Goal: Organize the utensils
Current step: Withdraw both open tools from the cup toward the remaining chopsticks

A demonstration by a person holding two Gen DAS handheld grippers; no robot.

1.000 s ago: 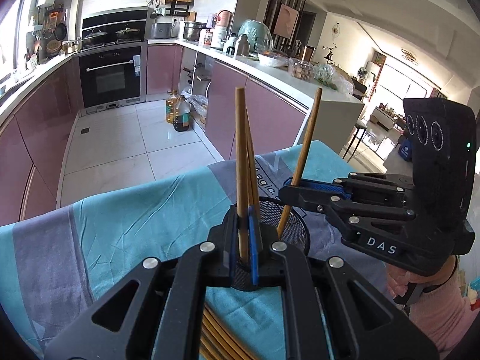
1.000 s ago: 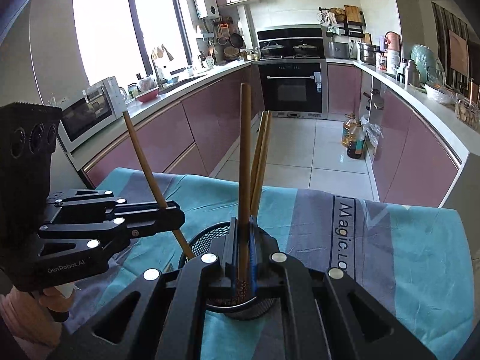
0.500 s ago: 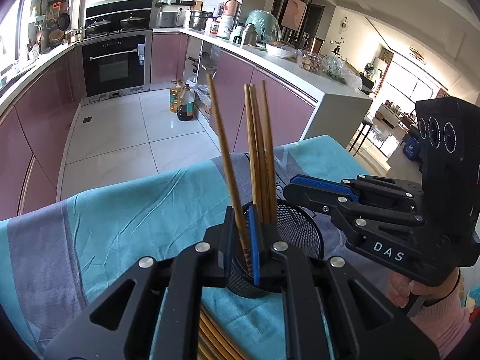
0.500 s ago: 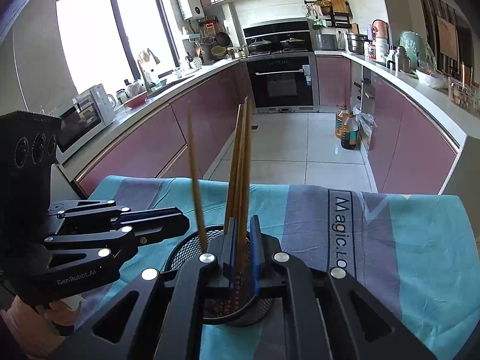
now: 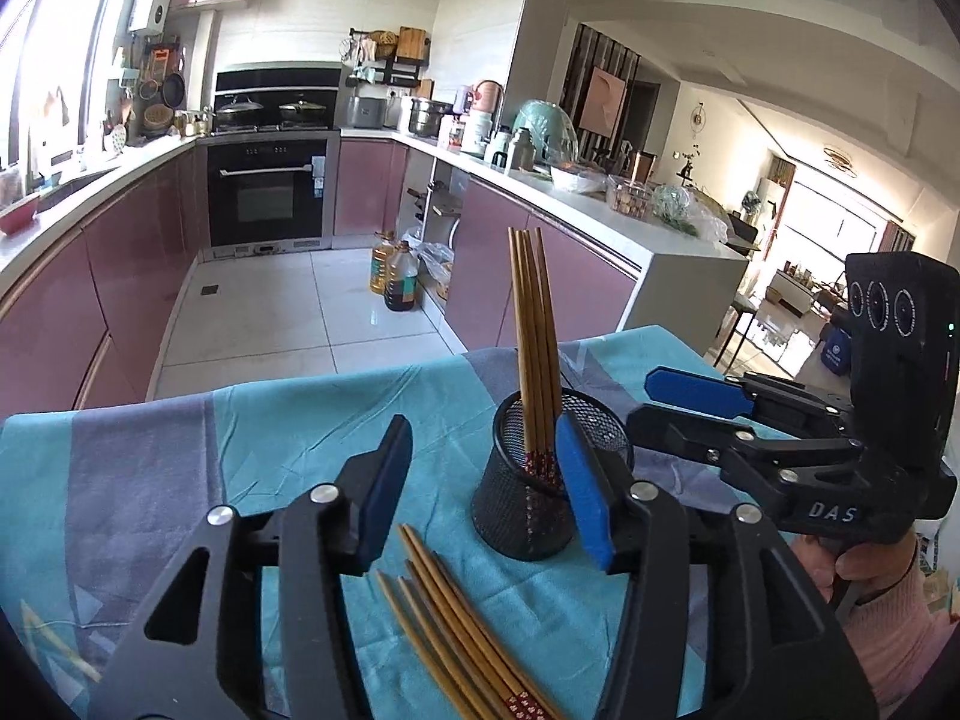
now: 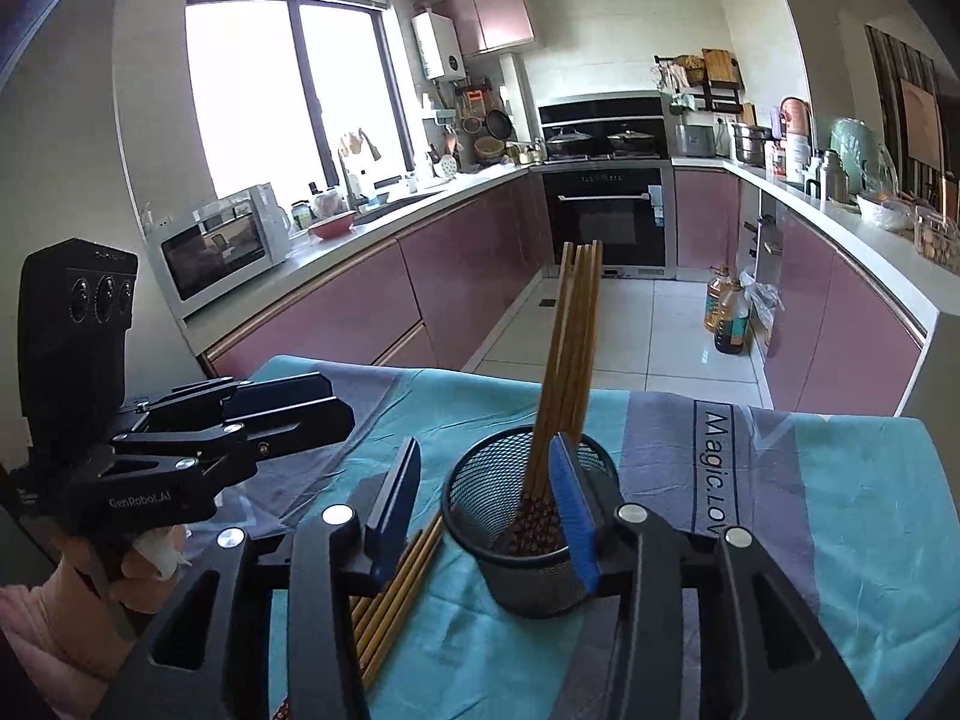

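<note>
Home kitchen, built-in oven (image 5: 267,195), pink cabinets (image 6: 336,324), microwave (image 6: 219,246)

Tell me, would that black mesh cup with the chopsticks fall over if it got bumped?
Probably fairly easily. The mesh cup looks thin and light, and the tall chopsticks lean to one side, so it seems top-heavy. The wrinkled tablecloth under it may also let it wobble.

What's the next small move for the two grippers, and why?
Probably lower the left hand-held gripper toward the loose chopsticks lying on the cloth in front of the mesh cup and pick one up. Both grippers have just been opening with nothing between their pads; four chopsticks already stand in the cup, and the right hand-held gripper is equally free.
</note>
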